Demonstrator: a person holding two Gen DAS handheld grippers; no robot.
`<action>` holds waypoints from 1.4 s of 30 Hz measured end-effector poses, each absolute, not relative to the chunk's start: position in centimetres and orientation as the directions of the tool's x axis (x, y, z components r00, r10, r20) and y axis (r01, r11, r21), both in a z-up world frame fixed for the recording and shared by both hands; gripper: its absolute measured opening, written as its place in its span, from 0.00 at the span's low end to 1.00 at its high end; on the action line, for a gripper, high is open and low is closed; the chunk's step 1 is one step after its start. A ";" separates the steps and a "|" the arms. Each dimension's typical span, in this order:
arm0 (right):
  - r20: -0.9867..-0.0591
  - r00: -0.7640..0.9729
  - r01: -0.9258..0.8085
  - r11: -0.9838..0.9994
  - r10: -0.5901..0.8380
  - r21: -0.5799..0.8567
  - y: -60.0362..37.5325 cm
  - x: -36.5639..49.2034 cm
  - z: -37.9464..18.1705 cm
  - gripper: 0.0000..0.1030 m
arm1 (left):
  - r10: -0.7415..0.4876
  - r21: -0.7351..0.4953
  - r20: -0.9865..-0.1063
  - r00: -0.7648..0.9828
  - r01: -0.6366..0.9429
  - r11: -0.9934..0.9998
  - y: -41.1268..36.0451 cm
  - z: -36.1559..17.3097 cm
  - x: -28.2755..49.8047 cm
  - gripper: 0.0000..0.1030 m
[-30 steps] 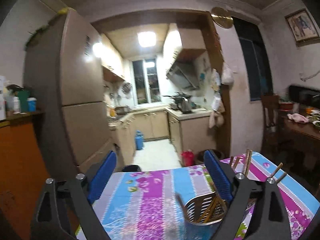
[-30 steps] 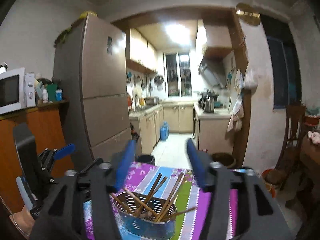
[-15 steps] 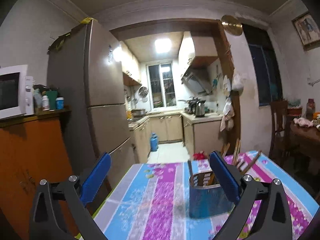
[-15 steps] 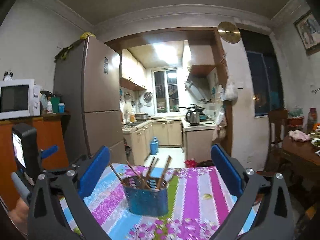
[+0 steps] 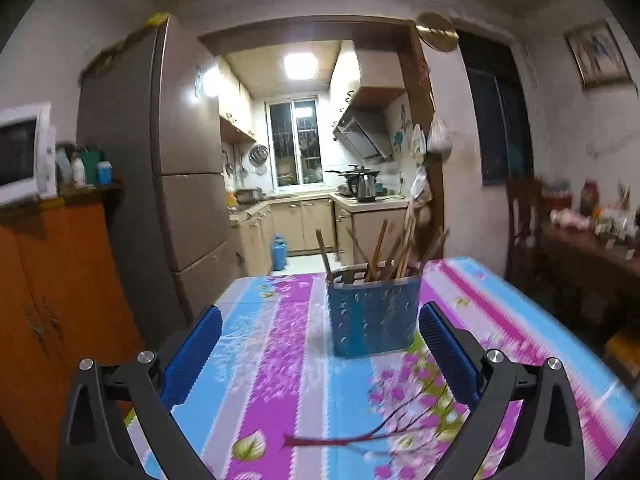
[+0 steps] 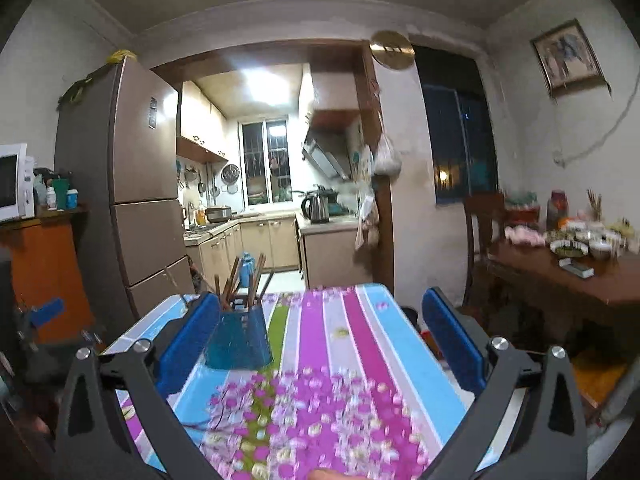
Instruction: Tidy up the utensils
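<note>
Both grippers, left (image 5: 320, 344) and right (image 6: 320, 332), are spread, empty. Blue holder (image 5: 373, 312) of chopsticks (image 5: 394, 254) could be toppled if clipped by a jaw beside it.

Chopsticks (image 5: 380, 250) in holder (image 5: 374, 312) on table (image 5: 280, 360)

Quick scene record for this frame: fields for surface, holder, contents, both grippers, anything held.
surface: table with striped floral cloth
holder: blue perforated utensil holder, upright on the cloth
contents: wooden chopsticks, standing and leaning at mixed angles
left gripper: jaws wide open, nothing between them; holder ahead, nearer its right finger
right gripper: jaws wide open, empty; holder ahead, partly behind its left finger
held: nothing
loose utensils on cloth: none visible
</note>
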State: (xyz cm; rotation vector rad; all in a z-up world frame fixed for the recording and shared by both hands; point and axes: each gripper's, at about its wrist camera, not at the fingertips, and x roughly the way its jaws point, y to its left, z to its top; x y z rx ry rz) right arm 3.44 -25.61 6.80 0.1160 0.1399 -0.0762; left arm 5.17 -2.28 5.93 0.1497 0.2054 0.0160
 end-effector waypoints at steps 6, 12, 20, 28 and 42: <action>-0.120 0.986 0.126 0.989 -0.116 0.080 -24.8 0.9 5.1 0.95 | 0.037 0.178 -0.241 0.970 0.007 0.984 -4.1 2.0 2.7 0.96; -0.122 0.984 0.134 0.991 -0.131 0.019 -23.4 0.1 4.0 0.95 | 0.025 0.138 -0.268 0.963 0.013 0.990 -4.1 1.2 1.8 0.96; -0.140 0.984 0.116 0.993 -0.111 0.033 -23.5 0.0 3.7 0.95 | 0.014 0.141 -0.277 0.961 0.026 0.990 -4.1 1.3 1.5 0.96; -0.145 0.984 0.108 0.994 -0.105 0.016 -23.1 0.1 3.6 0.95 | 0.013 0.160 -0.271 0.962 0.032 0.987 -4.3 1.2 1.4 0.96; -0.149 0.984 0.100 0.995 -0.099 -0.003 -22.5 0.4 3.6 0.95 | -0.011 0.151 -0.280 0.960 0.056 0.987 -4.5 1.2 1.8 0.96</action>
